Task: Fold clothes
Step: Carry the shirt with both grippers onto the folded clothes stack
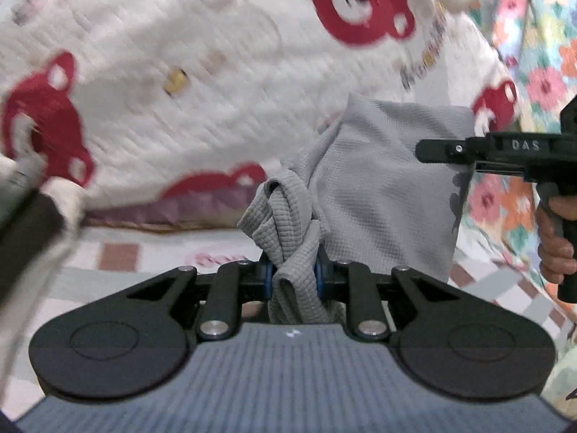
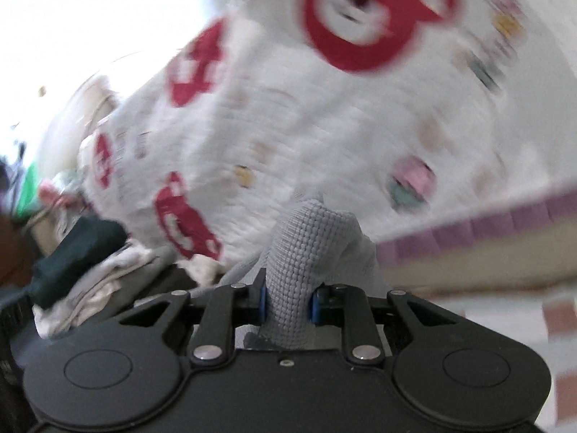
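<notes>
A grey waffle-knit garment [image 1: 389, 187] hangs in the air, stretched between both grippers. My left gripper [image 1: 294, 276] is shut on a bunched fold of it, which spills down between the blue pads. In the left wrist view the right gripper [image 1: 465, 169] comes in from the right edge, clamped on the cloth's far side, with a hand [image 1: 555, 238] on its grip. In the right wrist view my right gripper [image 2: 288, 301] is shut on a thick roll of the same grey garment [image 2: 310, 249]. Both views are blurred by motion.
Behind the garment lies a white quilt with red bear prints [image 1: 202, 83], with a purple-edged mattress [image 2: 487, 231] beneath. A floral cloth [image 1: 541, 72] lies at the right. A pile of other clothes [image 2: 93, 263], dark and pale, sits at left in the right wrist view.
</notes>
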{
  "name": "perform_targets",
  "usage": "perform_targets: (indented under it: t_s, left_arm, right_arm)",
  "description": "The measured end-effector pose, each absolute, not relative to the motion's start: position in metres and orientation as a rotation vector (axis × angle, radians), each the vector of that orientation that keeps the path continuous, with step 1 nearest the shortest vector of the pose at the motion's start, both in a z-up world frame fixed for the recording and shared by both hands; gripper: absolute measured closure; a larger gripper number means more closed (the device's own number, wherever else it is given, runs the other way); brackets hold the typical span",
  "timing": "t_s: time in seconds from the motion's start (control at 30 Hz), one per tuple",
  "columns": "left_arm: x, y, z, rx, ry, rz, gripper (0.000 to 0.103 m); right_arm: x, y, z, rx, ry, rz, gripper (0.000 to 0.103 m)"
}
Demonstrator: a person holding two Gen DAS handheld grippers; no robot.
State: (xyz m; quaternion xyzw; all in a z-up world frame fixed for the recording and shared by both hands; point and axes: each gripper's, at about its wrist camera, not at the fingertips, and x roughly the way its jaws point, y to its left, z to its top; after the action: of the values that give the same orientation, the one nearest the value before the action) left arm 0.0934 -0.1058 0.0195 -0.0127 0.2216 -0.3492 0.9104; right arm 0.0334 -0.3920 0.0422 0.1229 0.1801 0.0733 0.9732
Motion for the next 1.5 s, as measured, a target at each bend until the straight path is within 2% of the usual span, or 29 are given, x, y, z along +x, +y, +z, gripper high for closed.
perform_targets:
  t_s: [0.17, 0.47, 0.63, 0.73, 0.87, 1.03, 1.1, 1.2, 1.33, 1.37, 1.4, 1.43, 1.5]
  left_arm:
    - [0.058, -0.044, 0.054, -0.055, 0.358, -0.57, 0.084]
    - [-0.003, 0.106, 0.111, -0.029, 0.345, -0.302, 0.084]
    - [0.029, 0.161, 0.16, 0.014, 0.328, -0.189, 0.084]
    - [0.051, 0.192, 0.188, 0.047, 0.318, -0.127, 0.085]
    - [0.081, 0.233, 0.227, 0.091, 0.303, -0.044, 0.085]
    - [0.108, 0.26, 0.243, 0.02, 0.294, -0.055, 0.085]
    - [0.118, 0.27, 0.248, -0.014, 0.291, -0.065, 0.085]
    - [0.14, 0.285, 0.248, -0.079, 0.311, -0.088, 0.085]
    - [0.217, 0.291, 0.174, -0.231, 0.517, -0.101, 0.085]
    - [0.23, 0.29, 0.157, -0.243, 0.549, -0.082, 0.087]
    - [0.243, 0.289, 0.14, -0.255, 0.58, -0.063, 0.087]
    - [0.25, 0.29, 0.13, -0.265, 0.585, -0.057, 0.087]
    - [0.25, 0.293, 0.128, -0.279, 0.547, -0.072, 0.086]
  right_arm:
    - [0.043, -0.342, 0.089, 0.183, 0.318, 0.288, 0.079]
    - [0.097, -0.194, 0.134, 0.164, 0.296, 0.688, 0.08]
    - [0.141, -0.122, 0.167, 0.236, 0.319, 0.86, 0.08]
    - [0.188, -0.094, 0.192, 0.384, 0.376, 0.936, 0.08]
    - [0.238, -0.041, 0.231, 0.337, 0.431, 0.987, 0.08]
    - [0.28, -0.016, 0.259, 0.46, 0.354, 1.14, 0.08]
    - [0.294, -0.02, 0.256, 0.525, 0.303, 1.181, 0.08]
    - [0.318, -0.032, 0.224, 0.566, 0.376, 1.111, 0.08]
    - [0.345, -0.062, 0.136, 0.576, 0.605, 0.79, 0.074]
    - [0.349, -0.066, 0.113, 0.56, 0.67, 0.718, 0.061]
    - [0.353, -0.069, 0.092, 0.546, 0.732, 0.649, 0.054]
    - [0.355, -0.071, 0.075, 0.549, 0.777, 0.613, 0.051]
    - [0.35, -0.082, 0.056, 0.634, 0.752, 0.66, 0.051]
